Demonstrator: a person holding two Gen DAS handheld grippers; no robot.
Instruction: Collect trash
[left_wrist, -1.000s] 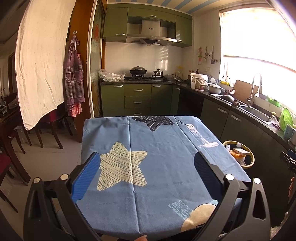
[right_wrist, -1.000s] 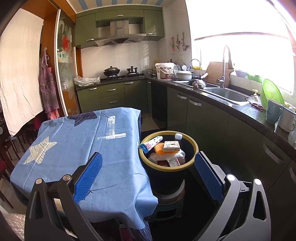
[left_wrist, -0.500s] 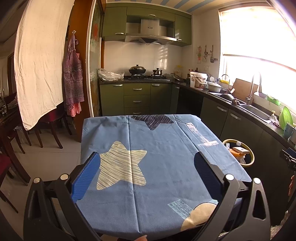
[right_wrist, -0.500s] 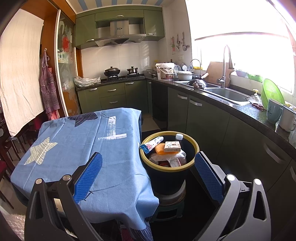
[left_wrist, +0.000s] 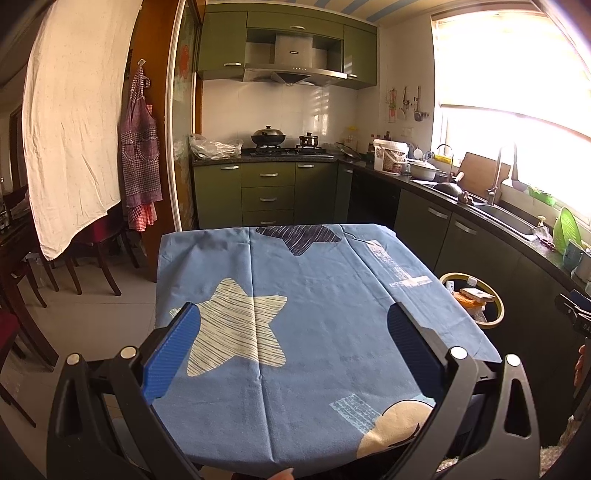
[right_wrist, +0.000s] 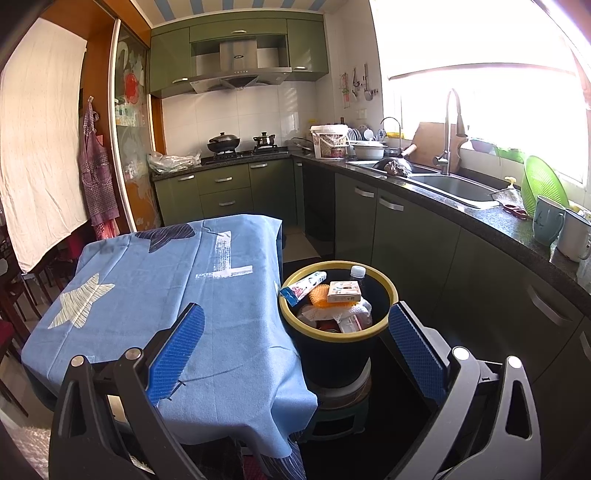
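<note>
A black bin with a yellow rim (right_wrist: 384, 286) stands on a small stool right of the table; it also shows in the left wrist view (left_wrist: 496, 299). It holds trash: a tube (right_wrist: 304, 286), an orange sponge (right_wrist: 318, 296), a small box (right_wrist: 344, 291), a bottle (right_wrist: 357, 272) and white wrappers. My right gripper (right_wrist: 295, 339) is open and empty, held above and in front of the bin. My left gripper (left_wrist: 295, 339) is open and empty over the near part of the table with its blue star-print cloth (left_wrist: 314, 295).
Green cabinets and a dark counter (right_wrist: 461, 218) with a sink, mugs (right_wrist: 546, 219) and a green colander run along the right. A stove with pots (left_wrist: 269, 138) is at the back. Wooden chairs (left_wrist: 92, 251) and a hanging white sheet are left.
Both views have shifted only slightly. The bin sits a little nearer in the right wrist view. Both grippers stay open and empty.
</note>
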